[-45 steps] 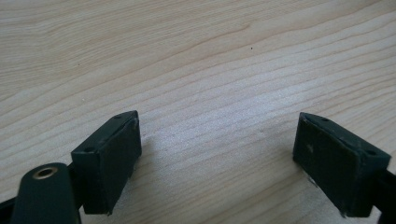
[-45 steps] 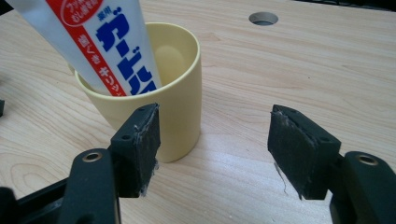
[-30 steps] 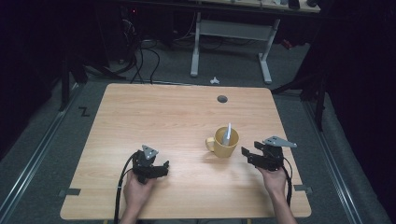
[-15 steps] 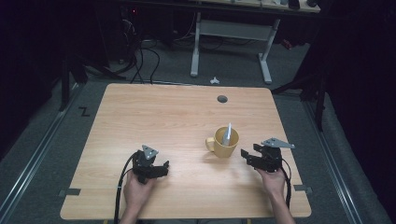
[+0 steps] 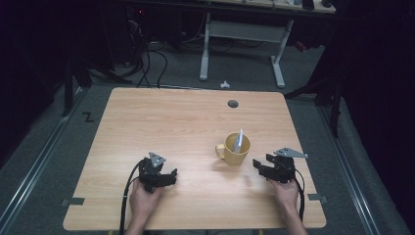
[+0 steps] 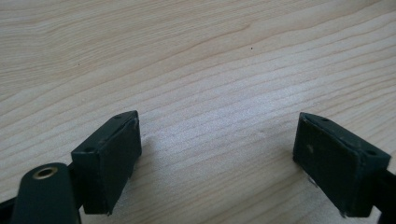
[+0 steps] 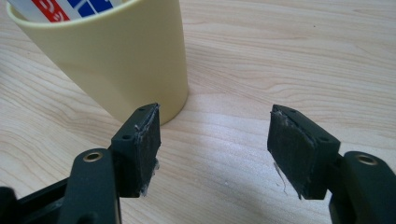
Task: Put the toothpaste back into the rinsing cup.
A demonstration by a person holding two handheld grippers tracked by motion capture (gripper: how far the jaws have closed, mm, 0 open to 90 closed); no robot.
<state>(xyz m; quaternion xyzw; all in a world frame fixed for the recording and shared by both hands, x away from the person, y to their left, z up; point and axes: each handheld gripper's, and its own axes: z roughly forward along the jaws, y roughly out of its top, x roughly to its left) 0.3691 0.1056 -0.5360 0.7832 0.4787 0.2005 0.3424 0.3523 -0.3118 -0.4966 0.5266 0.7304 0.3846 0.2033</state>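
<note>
Where the floor around it falls into shadow, one pale wooden table takes up most of the high view; a small round dark hole sits near its far edge, right of centre. Beyond the far edge stands a white-legged desk frame, its top cut off by the picture's upper border, with dark cables on the floor to its left, hard to trace in the gloom.

Yellow mug, one: upright on the table's right half, nearer the near edge, handle to the left. In the right gripper view the mug is cut off at the top left.

White tube, one: leaning inside the mug, top end up; red and blue print shows in the right gripper view, lettering unreadable and mostly cropped.

Right gripper, one: just right of the mug, apart from it, jaws moderately wide with only bare wood between them.

Left gripper, one: near left of centre, well apart from the mug, jaws spread wide over bare wood.
</note>
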